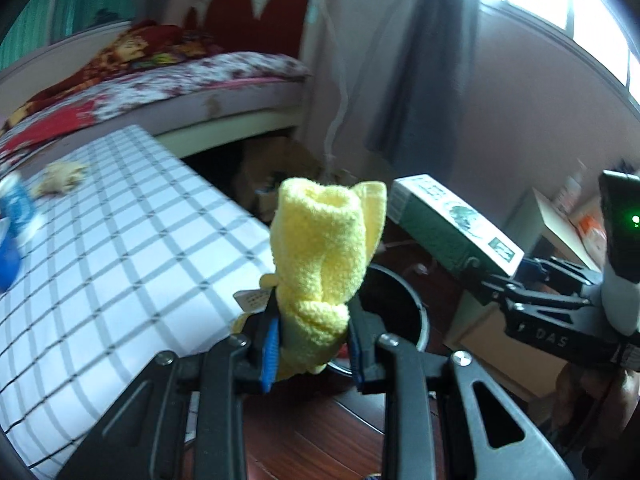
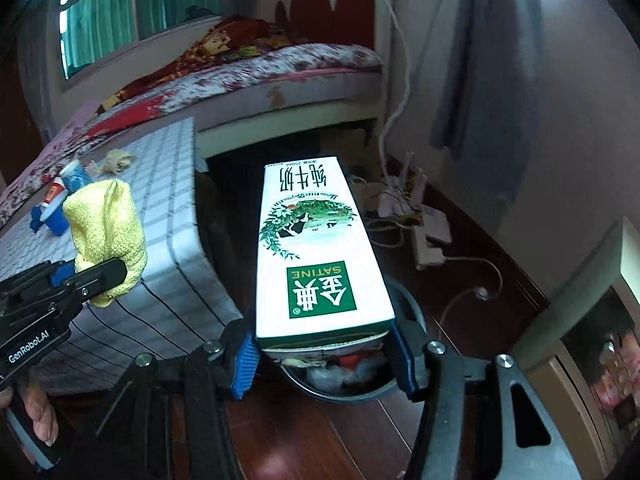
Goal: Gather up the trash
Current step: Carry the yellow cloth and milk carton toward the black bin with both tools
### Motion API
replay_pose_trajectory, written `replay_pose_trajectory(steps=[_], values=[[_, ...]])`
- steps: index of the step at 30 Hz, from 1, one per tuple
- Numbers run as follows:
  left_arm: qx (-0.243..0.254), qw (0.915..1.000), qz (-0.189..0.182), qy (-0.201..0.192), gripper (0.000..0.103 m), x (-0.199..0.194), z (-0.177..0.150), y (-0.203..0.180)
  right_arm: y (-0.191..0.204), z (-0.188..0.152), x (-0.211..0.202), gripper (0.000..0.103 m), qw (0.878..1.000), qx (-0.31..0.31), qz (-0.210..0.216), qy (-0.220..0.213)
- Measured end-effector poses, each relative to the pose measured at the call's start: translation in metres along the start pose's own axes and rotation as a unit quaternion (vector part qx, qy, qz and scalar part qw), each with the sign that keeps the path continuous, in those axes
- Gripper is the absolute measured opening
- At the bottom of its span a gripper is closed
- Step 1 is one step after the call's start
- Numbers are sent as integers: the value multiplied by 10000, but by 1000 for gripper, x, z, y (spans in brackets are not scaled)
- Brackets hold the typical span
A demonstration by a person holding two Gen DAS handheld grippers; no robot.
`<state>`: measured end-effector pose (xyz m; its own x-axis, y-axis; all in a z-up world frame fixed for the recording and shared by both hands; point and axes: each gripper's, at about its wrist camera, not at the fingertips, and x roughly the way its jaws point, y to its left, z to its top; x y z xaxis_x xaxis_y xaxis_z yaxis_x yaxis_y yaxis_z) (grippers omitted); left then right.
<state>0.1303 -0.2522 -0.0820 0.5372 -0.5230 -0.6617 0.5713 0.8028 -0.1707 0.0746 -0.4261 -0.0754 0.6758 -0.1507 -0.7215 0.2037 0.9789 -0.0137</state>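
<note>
A: Report the state of the left gripper (image 1: 312, 344).

B: Fingers narrow, clamped on a rolled yellow cloth (image 1: 324, 248). The cloth stands upright between the pads, just off the edge of the checked table (image 1: 120, 220), above the black trash bin (image 1: 404, 312).

A: And the right gripper (image 2: 324, 354)?

B: Fingers set mid-width, gripping a milk carton (image 2: 316, 248) by its lower end. The carton is over the bin, which already contains refuse.

A: Items left on the table?

B: A crumpled wrapper (image 2: 117, 160) near the far edge; blue packaging (image 2: 60, 204) beside it.
</note>
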Motion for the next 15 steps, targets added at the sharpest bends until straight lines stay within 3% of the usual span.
replay_pose_trajectory(steps=[6, 15], values=[[221, 9983, -375, 400, 29, 35, -7, -40, -38, -18, 16, 57, 9996, -93, -20, 258], [95, 9929, -512, 1071, 30, 107, -12, -49, -62, -32, 71, 57, 9957, -516, 207, 743]])
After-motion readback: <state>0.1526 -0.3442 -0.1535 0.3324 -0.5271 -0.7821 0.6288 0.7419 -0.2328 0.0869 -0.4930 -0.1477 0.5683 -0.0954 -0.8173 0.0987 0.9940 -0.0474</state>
